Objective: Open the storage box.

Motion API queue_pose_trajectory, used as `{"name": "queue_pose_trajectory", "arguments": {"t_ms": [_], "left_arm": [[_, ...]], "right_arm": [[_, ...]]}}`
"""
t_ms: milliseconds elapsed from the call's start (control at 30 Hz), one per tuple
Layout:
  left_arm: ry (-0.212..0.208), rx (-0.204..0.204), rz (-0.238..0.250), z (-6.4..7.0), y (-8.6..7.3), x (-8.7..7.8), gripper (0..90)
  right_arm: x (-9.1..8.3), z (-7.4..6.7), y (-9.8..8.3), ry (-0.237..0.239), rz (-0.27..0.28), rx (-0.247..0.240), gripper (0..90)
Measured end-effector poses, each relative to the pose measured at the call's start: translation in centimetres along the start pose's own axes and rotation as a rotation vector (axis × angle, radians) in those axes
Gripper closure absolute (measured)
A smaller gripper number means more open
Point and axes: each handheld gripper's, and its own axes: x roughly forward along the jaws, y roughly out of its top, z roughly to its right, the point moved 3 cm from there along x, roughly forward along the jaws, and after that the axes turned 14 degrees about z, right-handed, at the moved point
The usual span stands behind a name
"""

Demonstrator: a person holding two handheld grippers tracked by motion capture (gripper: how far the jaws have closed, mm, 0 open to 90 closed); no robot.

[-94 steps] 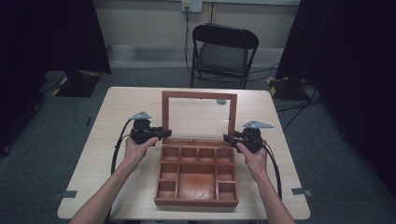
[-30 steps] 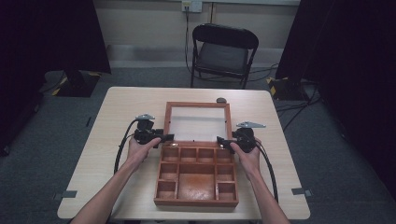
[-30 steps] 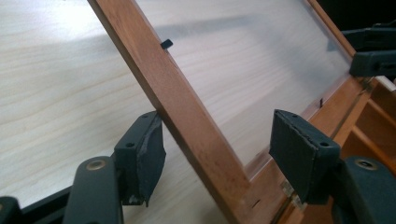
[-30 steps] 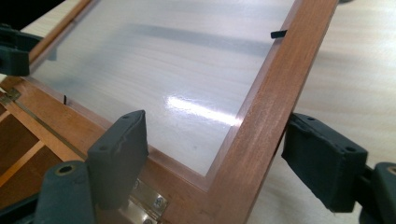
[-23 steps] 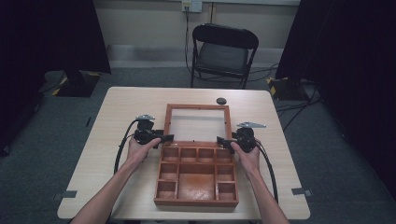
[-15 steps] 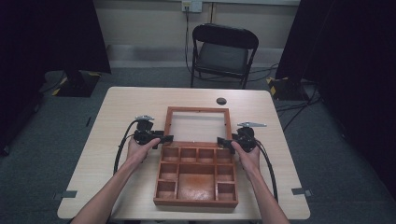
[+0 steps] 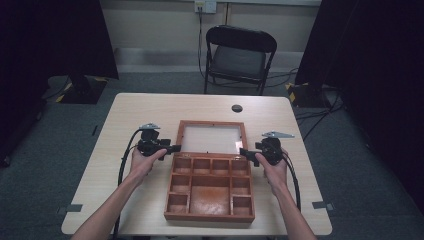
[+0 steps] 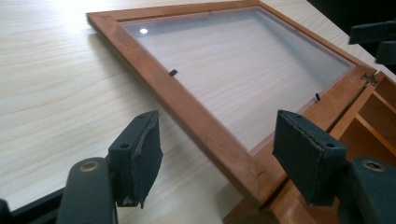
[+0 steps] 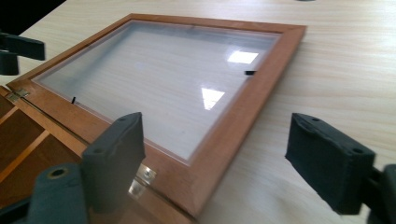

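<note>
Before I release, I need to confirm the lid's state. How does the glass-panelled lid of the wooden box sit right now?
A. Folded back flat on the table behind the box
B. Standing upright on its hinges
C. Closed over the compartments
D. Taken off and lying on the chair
A: the lid lies flat on the table behind the open box, still joined at the hinges, with the wood grain showing through its glass in both gripper views.

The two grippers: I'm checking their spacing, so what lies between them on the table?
In the high view, the box's glass-paned lid, folded back flat, lies between the left gripper and the right gripper, at its hinged edge.
</note>
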Motion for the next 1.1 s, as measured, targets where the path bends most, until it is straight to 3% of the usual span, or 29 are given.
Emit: {"name": "queue_pose_trajectory", "arguments": {"t_ms": [200,367,500,567,600,667,800,833,867,933,967,1000,1033,1100], "left_arm": [[0.027,0.030,-0.018,-0.4,-0.2,-2.2,28.3],[0.065,0.051,-0.053,-1.3,-1.3,-4.3,25.5],[0.070,0.046,-0.071,-1.9,-2.4,-6.1,21.5],[0.097,0.068,-0.109,-2.2,-3.4,-7.0,19.8],[0.141,0.101,-0.145,-2.5,-3.9,-7.4,19.2],[0.163,0.099,-0.150,-2.7,-4.1,-7.8,19.6],[0.152,0.079,-0.136,-3.4,-5.4,-8.7,19.8],[0.162,0.103,-0.134,-3.4,-5.5,-8.7,20.1],[0.213,0.144,-0.136,-3.4,-5.6,-8.6,20.1],[0.244,0.139,-0.085,-3.3,-6.0,-8.5,19.4],[0.252,0.162,-0.074,-3.1,-6.2,-8.3,17.5],[0.277,0.243,-0.085,-2.8,-6.5,-8.1,15.3],[0.282,0.270,-0.073,-2.6,-6.7,-7.9,14.4],[0.284,0.259,-0.077,-2.4,-6.7,-7.7,12.2]], "right_arm": [[-2.2,0.5,-0.3,-0.026,-0.010,-0.028,15.7],[-4.2,1.1,-0.9,-0.042,-0.018,-0.030,15.0],[-5.9,1.9,-1.4,-0.062,-0.026,-0.024,14.7],[-6.7,2.3,-2.1,-0.098,-0.061,-0.031,14.7],[-7.1,2.5,-2.6,-0.118,-0.075,-0.037,14.8],[-7.6,2.8,-3.3,-0.133,-0.097,-0.054,14.8],[-8.6,3.4,-4.9,-0.164,-0.131,-0.066,14.7],[-8.6,3.5,-5.2,-0.177,-0.138,-0.082,14.7],[-8.6,3.6,-5.4,-0.189,-0.145,-0.092,14.8],[-8.3,3.8,-6.1,-0.235,-0.174,-0.111,14.2],[-8.2,3.8,-6.3,-0.256,-0.173,-0.140,13.9],[-8.1,3.7,-6.5,-0.268,-0.161,-0.166,13.0],[-8.1,3.8,-6.6,-0.264,-0.151,-0.167,12.4],[-8.1,3.9,-6.8,-0.258,-0.124,-0.170,9.4]]}}
